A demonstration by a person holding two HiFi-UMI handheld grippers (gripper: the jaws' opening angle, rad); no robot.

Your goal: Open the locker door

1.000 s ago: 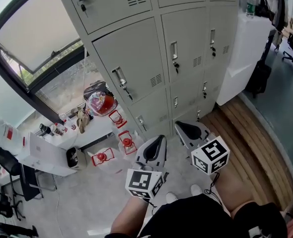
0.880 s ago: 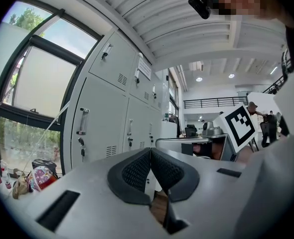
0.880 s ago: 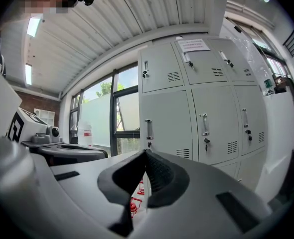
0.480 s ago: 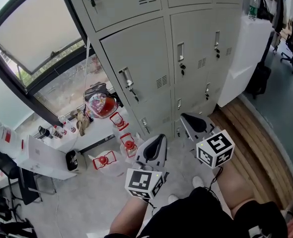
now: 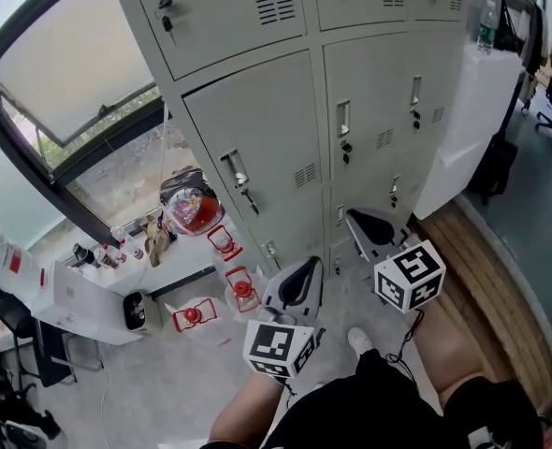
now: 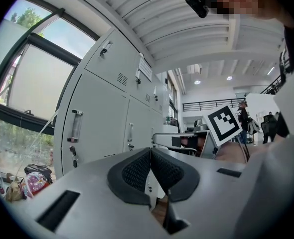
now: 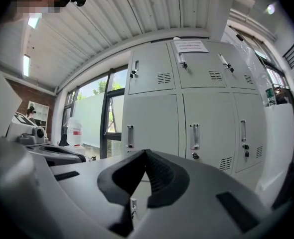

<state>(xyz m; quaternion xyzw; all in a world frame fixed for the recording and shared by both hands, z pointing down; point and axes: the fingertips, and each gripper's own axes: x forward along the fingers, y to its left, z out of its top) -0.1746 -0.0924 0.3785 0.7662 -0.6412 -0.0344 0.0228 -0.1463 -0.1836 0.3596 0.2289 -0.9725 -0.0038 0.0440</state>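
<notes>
A bank of grey lockers (image 5: 285, 110) stands in front of me. Its doors look closed, each with an upright handle (image 5: 234, 169) and a key below it (image 5: 248, 197). In the head view my left gripper (image 5: 306, 271) and right gripper (image 5: 362, 223) hang low in front of the bottom row, apart from every door. Both are shut with nothing in them. In the left gripper view the pads (image 6: 137, 171) meet, with a door handle (image 6: 76, 126) at the left. The right gripper view looks past its shut jaws at the doors' handles (image 7: 194, 136).
A low white table (image 5: 89, 297) with bottles and a bag (image 5: 190, 206) stands by the window at the left. Red objects (image 5: 243, 288) lie on the floor beside it. A white cabinet (image 5: 468, 110) with a bottle (image 5: 487, 21) flanks the lockers on the right. A wooden floor strip (image 5: 482, 279) runs there.
The view has shifted, and the lockers sit lower and closer in it. Both grippers have drifted slightly right. Their jaws stay shut.
</notes>
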